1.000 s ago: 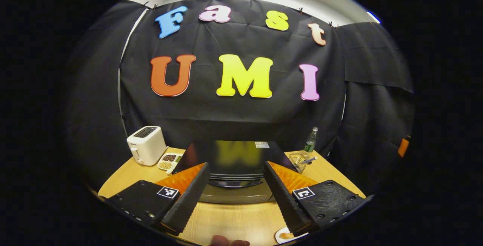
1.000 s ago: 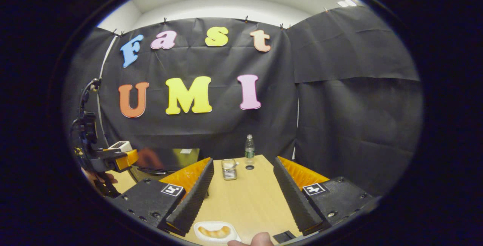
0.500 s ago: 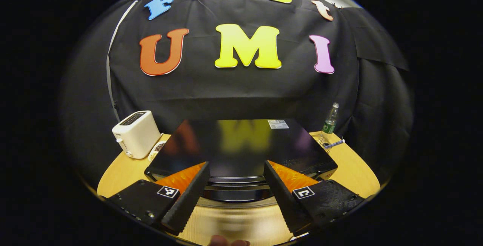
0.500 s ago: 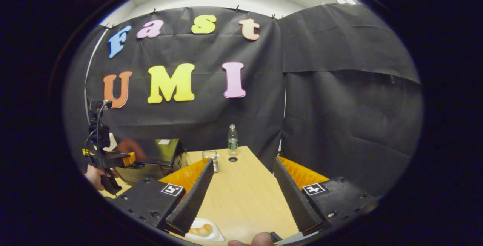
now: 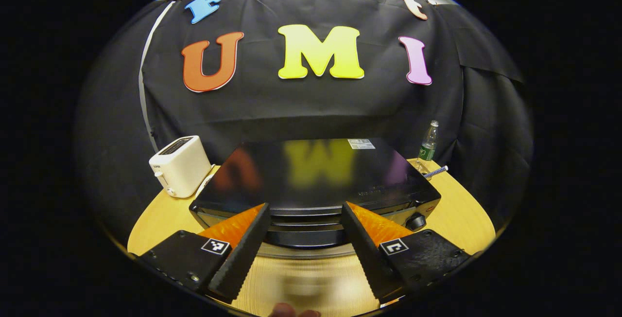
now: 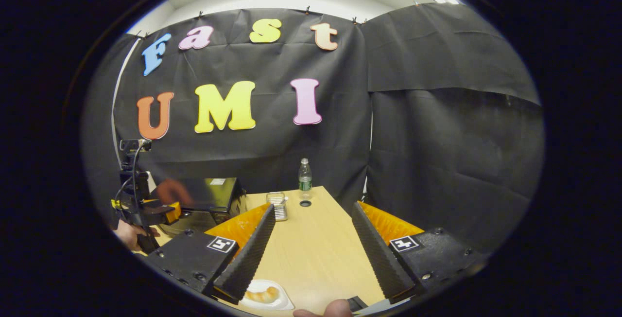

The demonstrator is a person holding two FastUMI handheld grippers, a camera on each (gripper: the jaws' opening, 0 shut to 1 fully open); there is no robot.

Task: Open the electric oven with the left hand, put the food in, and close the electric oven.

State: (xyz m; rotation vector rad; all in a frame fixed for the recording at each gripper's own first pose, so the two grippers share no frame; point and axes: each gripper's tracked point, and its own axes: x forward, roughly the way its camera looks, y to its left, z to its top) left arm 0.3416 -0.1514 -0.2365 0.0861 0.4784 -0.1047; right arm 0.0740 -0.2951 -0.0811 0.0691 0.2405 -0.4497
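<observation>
The black electric oven (image 5: 311, 176) stands on the wooden table (image 5: 452, 215), its glossy top facing me and its door shut. Its dark handle bar (image 5: 303, 232) runs across the front. My left gripper (image 5: 305, 207) is open, hovering just in front of and above the handle, fingers to either side of its middle. In the right gripper view the oven (image 6: 216, 198) is at the left, with the left gripper (image 6: 146, 207) and a hand (image 6: 127, 234) beside it. My right gripper (image 6: 312, 207) is open and empty. A bread roll on a white plate (image 6: 265, 295) lies below its left finger.
A white toaster (image 5: 180, 166) stands left of the oven. A plastic bottle (image 5: 427, 144) and a striped handle (image 5: 435, 172) are to its right. The right gripper view has the bottle (image 6: 304, 181), a metal basket (image 6: 278, 200) and a dark cap (image 6: 305, 203) at the table's far end.
The left gripper has moved forward to the oven, which now looms larger and hides the snack tray. The right gripper swung slightly and stays over the plate.
</observation>
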